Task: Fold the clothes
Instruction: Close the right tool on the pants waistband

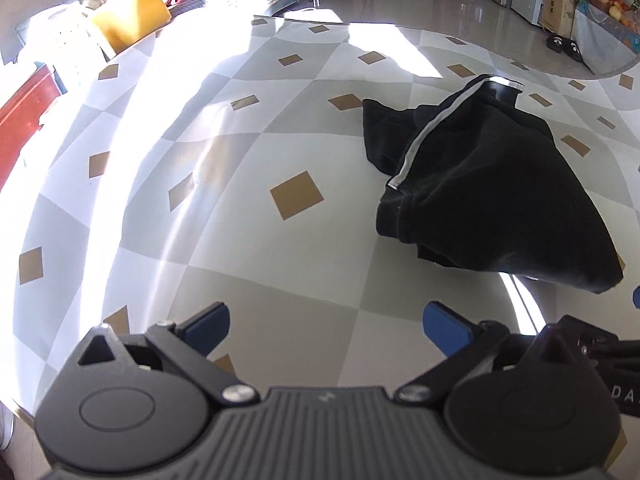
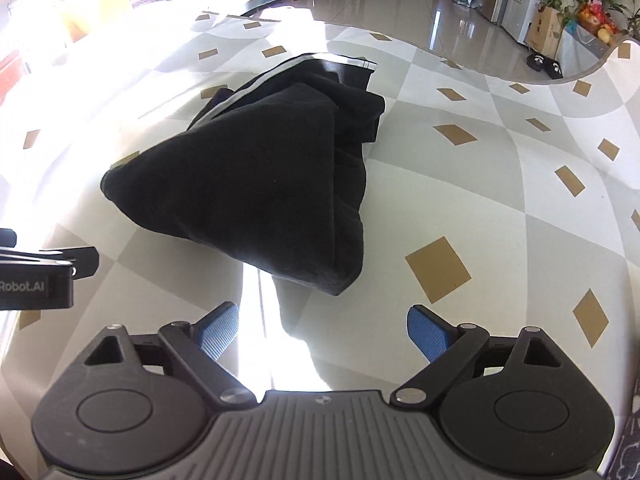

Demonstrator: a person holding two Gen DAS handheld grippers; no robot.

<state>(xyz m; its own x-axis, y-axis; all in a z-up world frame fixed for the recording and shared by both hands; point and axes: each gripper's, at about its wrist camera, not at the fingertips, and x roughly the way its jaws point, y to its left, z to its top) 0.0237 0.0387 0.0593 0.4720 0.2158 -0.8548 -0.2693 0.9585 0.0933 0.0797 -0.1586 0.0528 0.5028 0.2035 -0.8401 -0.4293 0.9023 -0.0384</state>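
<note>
both grippers, left (image 1: pixel 326 328) and right (image 2: pixel 323 330), gape empty; black garment (image 2: pixel 256 184) folds hide inner layers.

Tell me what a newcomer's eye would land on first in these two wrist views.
The black garment with a white side stripe grabs attention first, lying bunched in a rough heap on the tablecloth patterned with grey checks and tan diamonds. Next come the blue-padded fingers of the right hand-held gripper, open and empty just short of the heap, and the left hand-held gripper, equally open over bare cloth with the garment off to its right. Harsh sunlight glare streaks across the table's left side.
</note>
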